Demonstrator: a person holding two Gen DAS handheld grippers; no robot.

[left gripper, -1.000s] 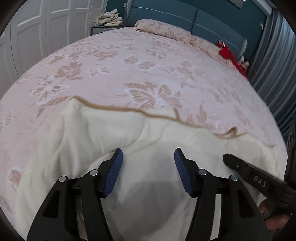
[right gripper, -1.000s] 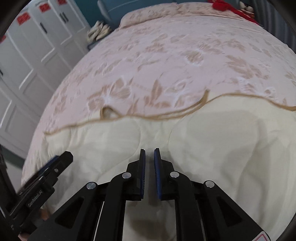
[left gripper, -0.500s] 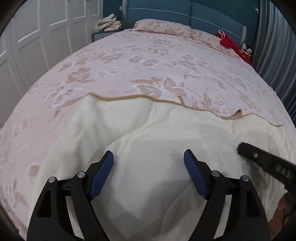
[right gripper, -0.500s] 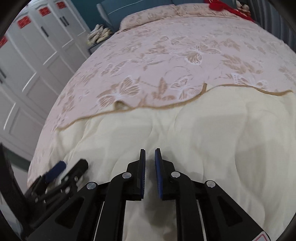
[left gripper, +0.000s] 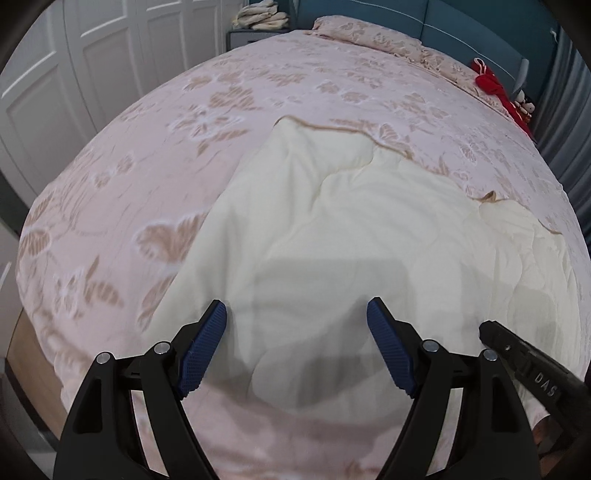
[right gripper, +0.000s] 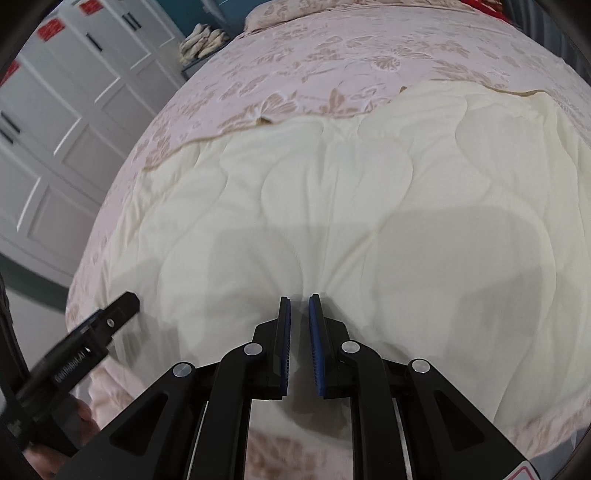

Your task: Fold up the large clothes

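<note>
Left wrist view: cream quilted cover (left gripper: 351, 229) lies spread ahead of and beneath the left gripper (left gripper: 295, 347), on the near part of the bed.
Left gripper: jaws wide apart, nothing between the blue pads, which hang above the fabric.
Right gripper (right gripper: 299, 339): jaws nearly together; a thin gap shows and no cloth is visibly pinched.
Step in hand: a fold looks laid, both tools free of the fabric; probably repositioning for another fold.
Next move: pick an edge or corner, likely the brown-trimmed far edge (left gripper: 332, 127) ahead, and close on it without dragging the layer beneath.
Surface: pink floral bedspread (left gripper: 122, 206), soft, extending to the left of and beyond the cover.
Room: white wardrobe doors (left gripper: 74, 74) far left, teal headboard (left gripper: 461, 22) ahead, red item (left gripper: 495, 86) far right.
</note>
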